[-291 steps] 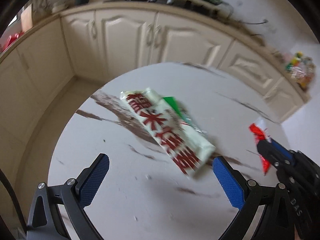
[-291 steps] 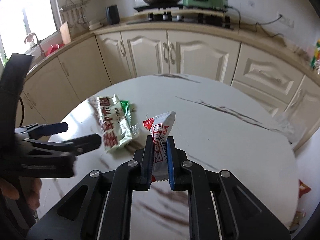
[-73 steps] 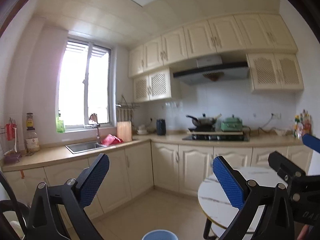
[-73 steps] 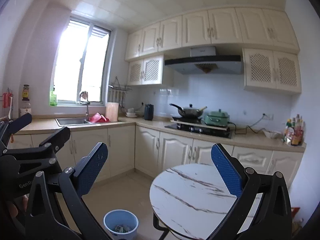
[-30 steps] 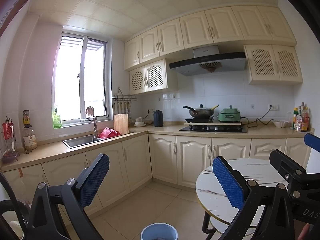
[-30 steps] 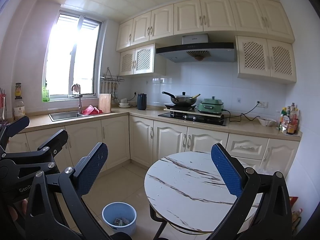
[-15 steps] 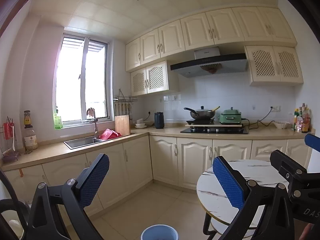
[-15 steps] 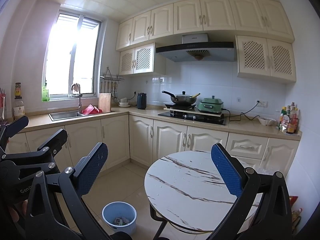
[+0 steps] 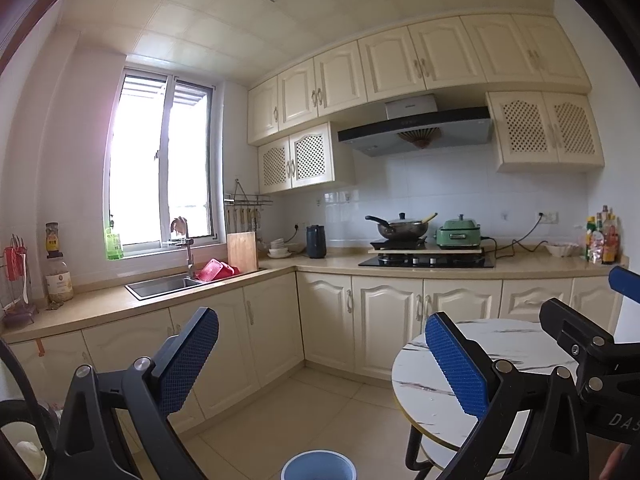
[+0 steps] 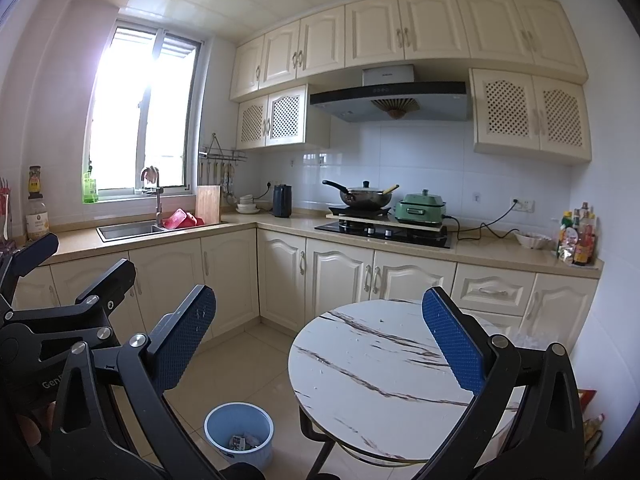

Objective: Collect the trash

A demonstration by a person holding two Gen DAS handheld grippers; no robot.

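We hold both tongs wide apart and empty, up high over the kitchen floor. The trash (image 10: pixel 241 442) lies in the blue bin (image 10: pixel 239 432) on the floor, just beside the left edge of the round tabletop (image 10: pixel 384 376). The bin sits low and between our left tongs (image 9: pixel 320 364) and right tongs (image 10: pixel 320 344); neither looks clearly nearer. The tabletop shows only tiny crumbs, so we think little is left to pick up.

Crumpled wrappers (image 10: pixel 241 441) lie inside the upright blue bin (image 10: pixel 239 432) on the floor.
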